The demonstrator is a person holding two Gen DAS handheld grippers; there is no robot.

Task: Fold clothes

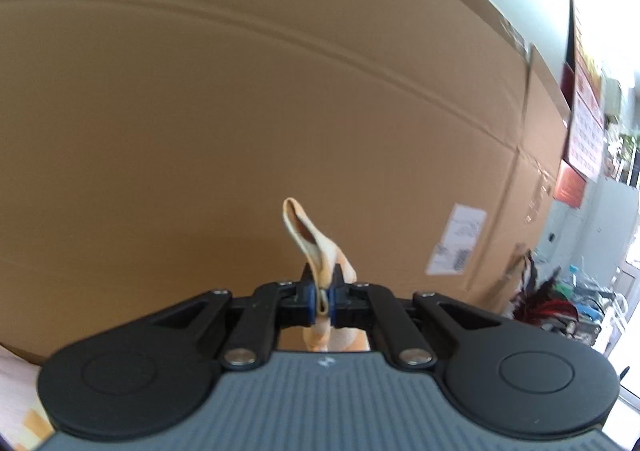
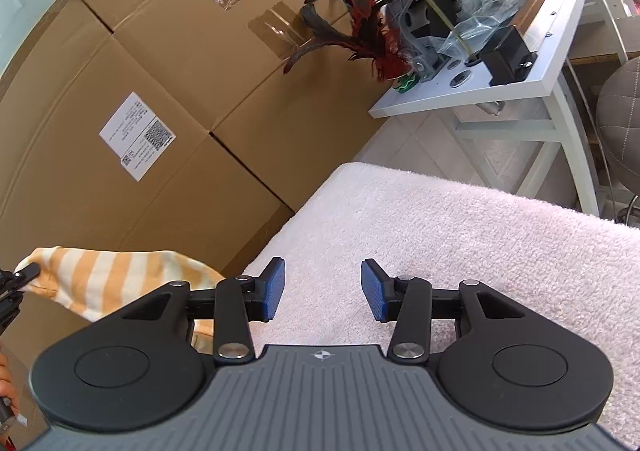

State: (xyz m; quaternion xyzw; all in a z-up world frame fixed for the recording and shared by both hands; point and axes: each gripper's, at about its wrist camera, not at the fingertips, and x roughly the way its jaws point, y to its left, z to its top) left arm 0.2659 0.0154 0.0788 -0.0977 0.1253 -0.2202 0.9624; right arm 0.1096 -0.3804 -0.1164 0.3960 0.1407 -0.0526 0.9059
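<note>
Two grippers were in view, each in a different state. Nearest the lens, the left gripper [image 1: 325, 297] had its blue-faced jaws clamped on a narrow pinch of the striped garment [image 2: 120, 279], with a small loop of cloth standing up above the pads and the rest hanging below. The right gripper [image 2: 323, 293] stood with its jaws well apart and nothing between them, hovering over the pink towel surface [image 2: 460, 235]. In the right wrist view the garment hung just left of that gripper, raised clear of the surface, with the tip of the left gripper pinching its far end.

Risk assessment: the hold was on a thin edge only, so the cloth could slip free if pulled sideways or jerked. With one end held and the remainder dangling, the garment could bunch or twist rather than lie flat. Whether it was being lifted for spreading or carried mid-fold could not be determined.

Materials: the garment was soft knit in orange and cream stripes, limp and rounded where draped. The surface was looped, plush pile. Beyond stood smooth cardboard boxes [image 2: 192, 63], taped at the seams and bearing a white label [image 2: 138, 136], and farthest off a cluttered white table [image 2: 532, 79].
</note>
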